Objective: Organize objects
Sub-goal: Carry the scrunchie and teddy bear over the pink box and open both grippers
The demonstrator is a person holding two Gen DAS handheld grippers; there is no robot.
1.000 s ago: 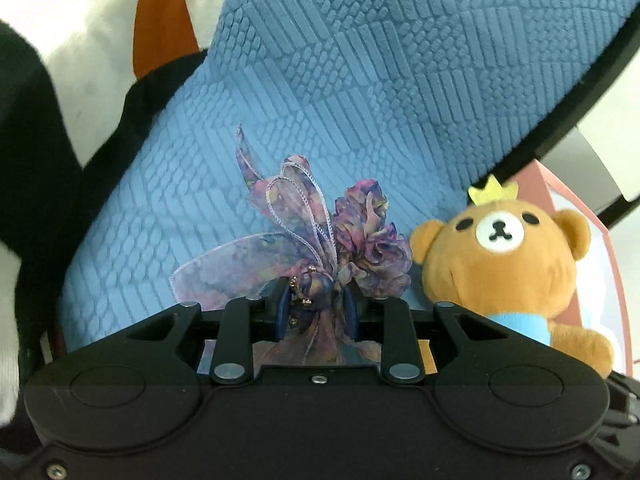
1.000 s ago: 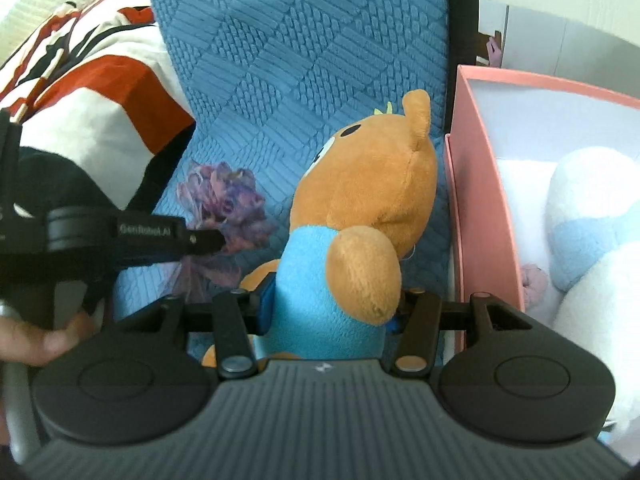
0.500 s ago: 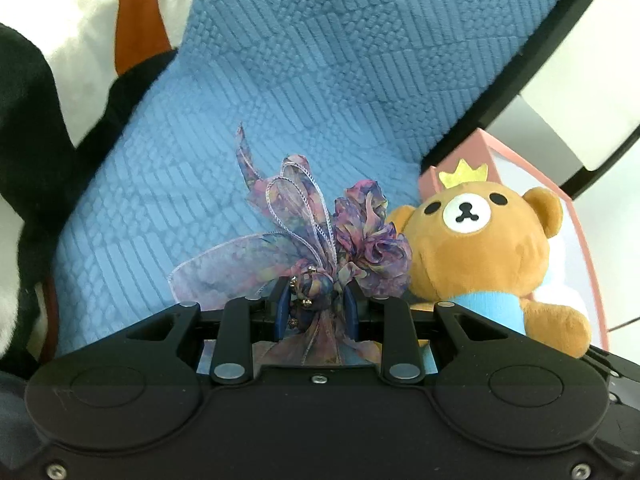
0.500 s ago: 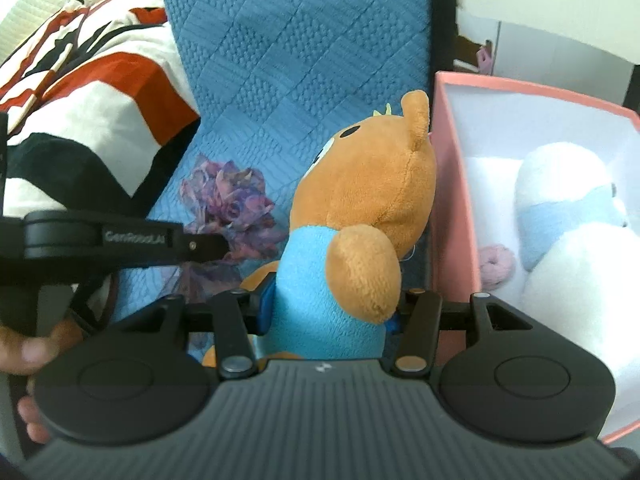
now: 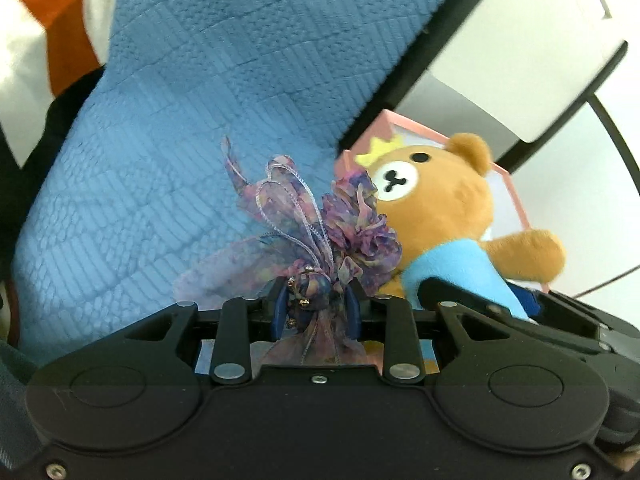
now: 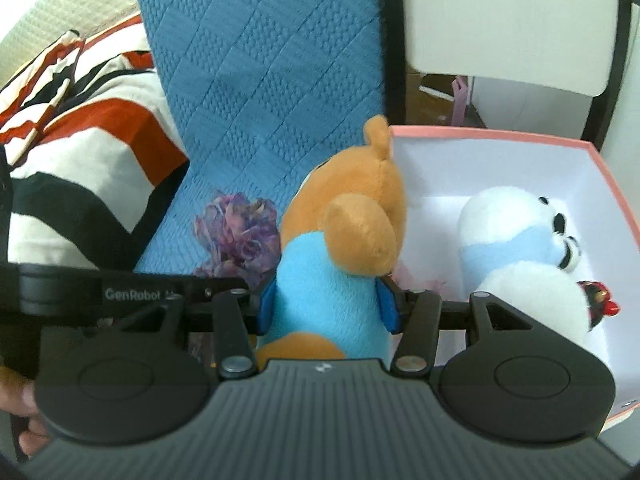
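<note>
Your left gripper [image 5: 316, 312] is clamped on the knot of the purple ribbon bow [image 5: 304, 240]; its jaws have just opened a very little, but the pads still press the bow, which fans out toward 12 o'clock over the blue quilted cover [image 5: 208, 80]. Your right gripper [image 6: 328, 312] squeezes the blue shirt of the brown bear plush [image 6: 344, 248], whose head stands at 12 o'clock. At 2 o'clock from it is the pink box [image 6: 480, 133], with a white plush [image 6: 516, 260] inside.

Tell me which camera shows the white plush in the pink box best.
The right wrist view: the white plush lies in full sight inside the pink box, face and blue scarf visible. The left wrist view shows only the box's rim behind the brown bear; the plush is hidden.
</note>
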